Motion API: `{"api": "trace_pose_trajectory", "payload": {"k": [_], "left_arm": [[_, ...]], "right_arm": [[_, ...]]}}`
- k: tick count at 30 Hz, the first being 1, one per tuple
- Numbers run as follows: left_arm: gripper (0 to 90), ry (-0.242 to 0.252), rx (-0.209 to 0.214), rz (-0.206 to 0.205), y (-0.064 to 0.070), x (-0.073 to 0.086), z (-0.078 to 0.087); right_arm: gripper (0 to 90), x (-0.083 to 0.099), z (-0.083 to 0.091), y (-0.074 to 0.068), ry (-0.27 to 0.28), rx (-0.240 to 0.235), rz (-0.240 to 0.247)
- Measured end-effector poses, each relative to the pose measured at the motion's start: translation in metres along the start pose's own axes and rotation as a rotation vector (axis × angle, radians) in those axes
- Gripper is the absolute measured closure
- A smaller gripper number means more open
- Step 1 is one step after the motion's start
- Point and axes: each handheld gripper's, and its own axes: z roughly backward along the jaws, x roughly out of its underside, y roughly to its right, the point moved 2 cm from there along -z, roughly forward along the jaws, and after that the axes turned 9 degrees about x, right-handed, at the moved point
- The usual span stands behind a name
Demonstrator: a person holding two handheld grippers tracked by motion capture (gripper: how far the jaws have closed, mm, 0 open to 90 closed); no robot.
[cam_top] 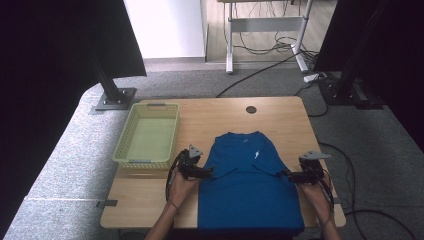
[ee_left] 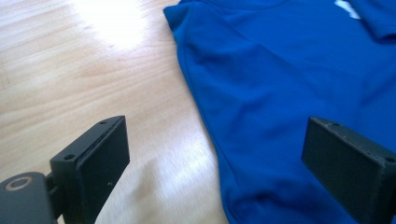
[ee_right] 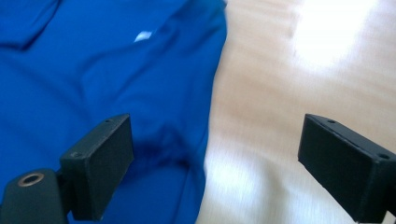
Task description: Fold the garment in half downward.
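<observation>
Blue shirt [cam_top: 248,185], wooden table [cam_top: 210,120], grey carpet [cam_top: 65,160]

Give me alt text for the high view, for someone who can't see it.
A blue shirt lies flat on a wooden table, sleeves folded in, with a person's left gripper at its left edge and right gripper at its right edge, both open. An empty pale green basket sits at the table's left side.
</observation>
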Motion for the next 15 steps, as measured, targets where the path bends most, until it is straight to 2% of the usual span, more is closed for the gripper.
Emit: {"api": "trace_pose_trajectory", "payload": {"k": [3,6,7,9,15], "left_arm": [[7.4,-0.010,-0.013,0.009,-0.004,-0.001,-0.010],[7.4,-0.042,-0.031,0.003,-0.006,0.002,-0.019],[7.4,-0.049,-0.031,0.002,-0.007,0.004,-0.021],[7.1,-0.039,-0.012,0.025,-0.008,0.007,-0.020],[6.8,-0.054,0.001,0.020,-0.001,0.017,-0.009]], "right_arm": [[10.0,-0.009,-0.014,0.002,0.003,0.012,-0.007],[10.0,-0.009,-0.028,0.001,-0.029,0.020,0.005],[10.0,-0.008,-0.032,0.001,-0.045,0.024,0.014],[10.8,-0.004,-0.036,0.000,-0.059,0.025,0.026],[11.9,0.007,-0.021,-0.005,-0.059,0.002,0.033]]}}
